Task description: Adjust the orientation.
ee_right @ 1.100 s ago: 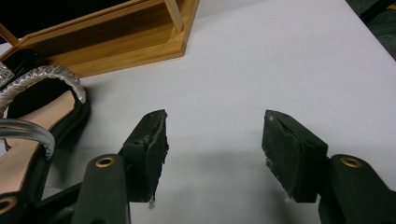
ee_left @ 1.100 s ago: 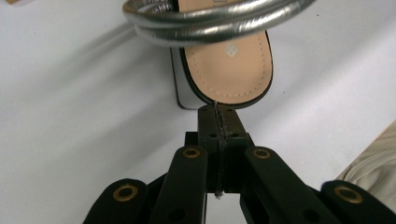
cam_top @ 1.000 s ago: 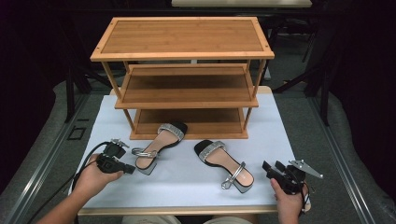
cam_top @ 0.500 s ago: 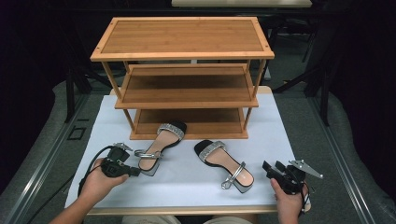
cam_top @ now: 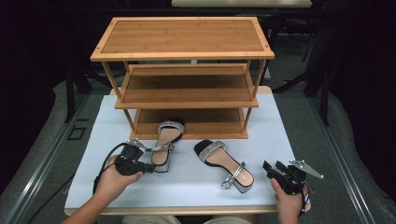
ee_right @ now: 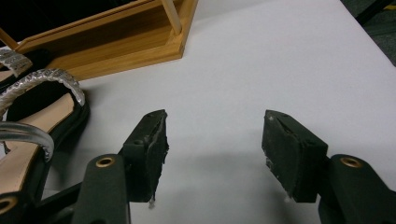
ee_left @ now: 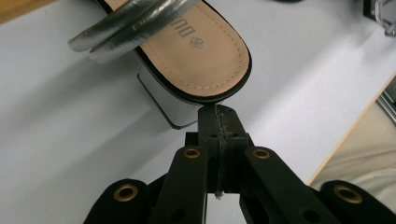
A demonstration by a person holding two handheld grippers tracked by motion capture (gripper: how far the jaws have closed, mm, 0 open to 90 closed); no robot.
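My left hand-held gripper is fully closed, its jaws pressed flat together with nothing between them, the tip right at the heel edge of the left sandal. That sandal lies on the white worktop just in front of the bamboo shoe rack, its toe up against the bottom shelf. My right hand-held gripper is wide open and empty, resting near the worktop's front right corner, with the right sandal just to its left.

The risk I see: with closed jaws I can only nudge this heel, and a push could skid the sandal across the smooth paper-like cover or jam its toe against the shelf lip. If I open and grip the thin sole edge, the glossy black rim and the slick mirrored block heel may slip out. The looped metallic ankle strap is soft and would let the shoe swing.

The insole is tan, matte and stitched round its edge, with a small printed mark. The toe bands look textured and silvery. The rack is warm, flat-slatted wood on thin posts.
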